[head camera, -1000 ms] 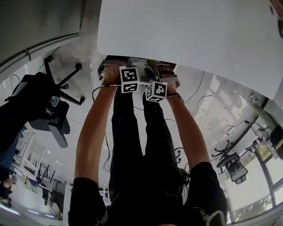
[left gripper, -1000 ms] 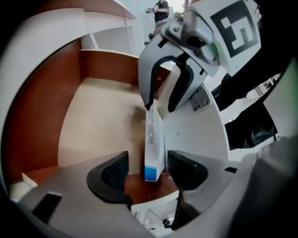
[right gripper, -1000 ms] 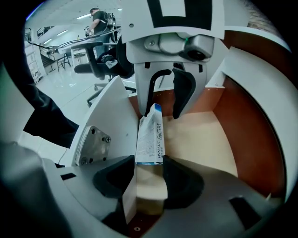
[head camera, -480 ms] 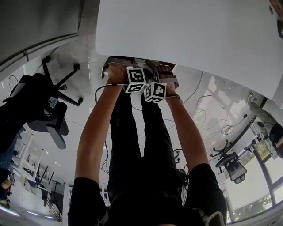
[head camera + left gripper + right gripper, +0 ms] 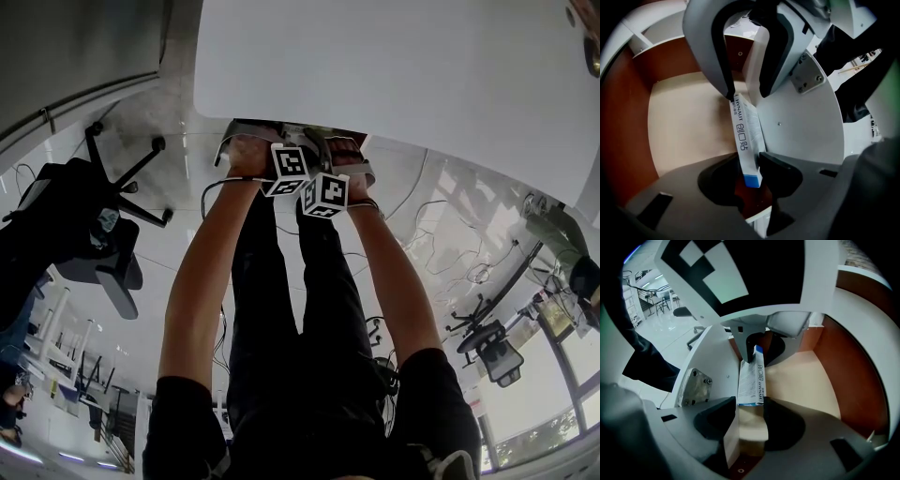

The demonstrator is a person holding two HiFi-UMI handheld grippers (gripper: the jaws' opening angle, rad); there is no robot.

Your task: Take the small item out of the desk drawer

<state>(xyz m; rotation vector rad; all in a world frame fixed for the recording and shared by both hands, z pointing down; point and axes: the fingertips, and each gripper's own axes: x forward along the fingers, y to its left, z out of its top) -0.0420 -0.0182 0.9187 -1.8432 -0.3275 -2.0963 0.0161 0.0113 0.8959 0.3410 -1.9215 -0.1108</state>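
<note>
A small white box (image 5: 746,140) with a blue end stands on edge in the open drawer (image 5: 689,126), against the inside of its white front panel (image 5: 797,126). My left gripper (image 5: 751,165) points straight down. Its jaws have just been closing and now press the box's blue end. My right gripper (image 5: 745,411) is shut on the front panel's top edge (image 5: 746,427), with the box's (image 5: 751,380) other end just beyond its tips. In the head view both marker cubes (image 5: 307,180) sit at the drawer mouth under the white desk top (image 5: 394,66); the jaws are hidden there.
The drawer has red-brown side walls (image 5: 853,362) and a pale floor (image 5: 801,376). A black office chair (image 5: 94,234) stands on the floor at the left. Cables (image 5: 441,253) trail over the floor at the right. The person's legs (image 5: 300,309) fill the space below the drawer.
In the head view the left gripper's marker cube has rolled and shifted slightly right, toward the right gripper's cube. The right gripper has stayed where it was.
</note>
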